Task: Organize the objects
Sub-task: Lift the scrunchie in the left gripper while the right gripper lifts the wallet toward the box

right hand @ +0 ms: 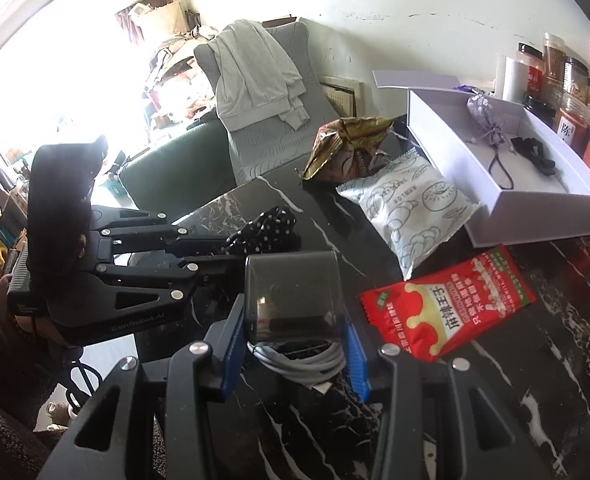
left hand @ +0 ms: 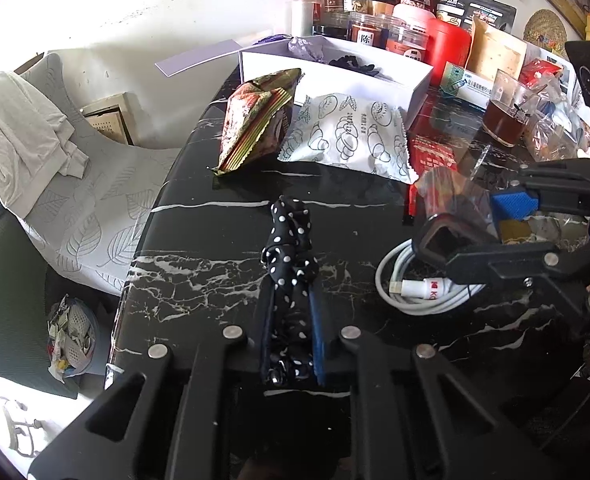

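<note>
My left gripper is shut on a black polka-dot fabric tie, held just above the black marble table; it also shows in the right wrist view. My right gripper is shut on a dark translucent case, above a coiled white cable. In the left wrist view the case and the cable lie at the right. An open white box holding a lilac pouch and a black cord stands at the back.
A white bread packet, a gold-red snack bag and a red snack packet lie on the table. Several jars and a glass of dark liquid crowd the back. A grey chair with a towel stands left.
</note>
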`<state>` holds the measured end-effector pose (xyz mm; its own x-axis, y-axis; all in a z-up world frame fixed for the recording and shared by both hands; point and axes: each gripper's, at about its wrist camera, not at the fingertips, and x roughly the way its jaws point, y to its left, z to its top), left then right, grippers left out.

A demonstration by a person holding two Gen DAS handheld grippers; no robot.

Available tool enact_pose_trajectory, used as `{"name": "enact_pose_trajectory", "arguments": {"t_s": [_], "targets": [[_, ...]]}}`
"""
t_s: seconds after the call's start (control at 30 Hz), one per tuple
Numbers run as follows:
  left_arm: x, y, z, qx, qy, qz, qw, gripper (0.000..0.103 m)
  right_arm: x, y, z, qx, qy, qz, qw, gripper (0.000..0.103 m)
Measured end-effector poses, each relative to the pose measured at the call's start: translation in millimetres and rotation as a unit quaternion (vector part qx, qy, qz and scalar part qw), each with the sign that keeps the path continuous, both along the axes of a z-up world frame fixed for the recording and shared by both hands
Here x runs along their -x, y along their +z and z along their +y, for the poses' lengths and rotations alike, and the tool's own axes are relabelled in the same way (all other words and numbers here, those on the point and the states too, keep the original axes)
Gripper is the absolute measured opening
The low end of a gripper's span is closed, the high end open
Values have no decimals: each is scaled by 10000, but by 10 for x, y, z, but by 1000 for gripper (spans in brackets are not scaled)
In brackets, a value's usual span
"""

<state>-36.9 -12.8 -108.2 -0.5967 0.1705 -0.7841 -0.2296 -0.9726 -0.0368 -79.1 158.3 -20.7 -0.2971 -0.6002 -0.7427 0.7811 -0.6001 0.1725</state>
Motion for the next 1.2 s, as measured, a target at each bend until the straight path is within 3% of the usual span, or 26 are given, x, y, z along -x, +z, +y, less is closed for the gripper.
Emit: {"name": "enact_pose_trajectory", "arguments": {"t_s": [0.3,0.63,1.2], "targets": [[-142,111,-4,-81,85,-24,9999,14,-51,88,63,495,100,-96,9987,43],[-314,392,66,4,82,142,9999,14,-144,176,137,397,54,15,9992,43],[-338,792,861,29,-601,338,9976,14,-317,481,824,241,-628,398,9969,43]]}}
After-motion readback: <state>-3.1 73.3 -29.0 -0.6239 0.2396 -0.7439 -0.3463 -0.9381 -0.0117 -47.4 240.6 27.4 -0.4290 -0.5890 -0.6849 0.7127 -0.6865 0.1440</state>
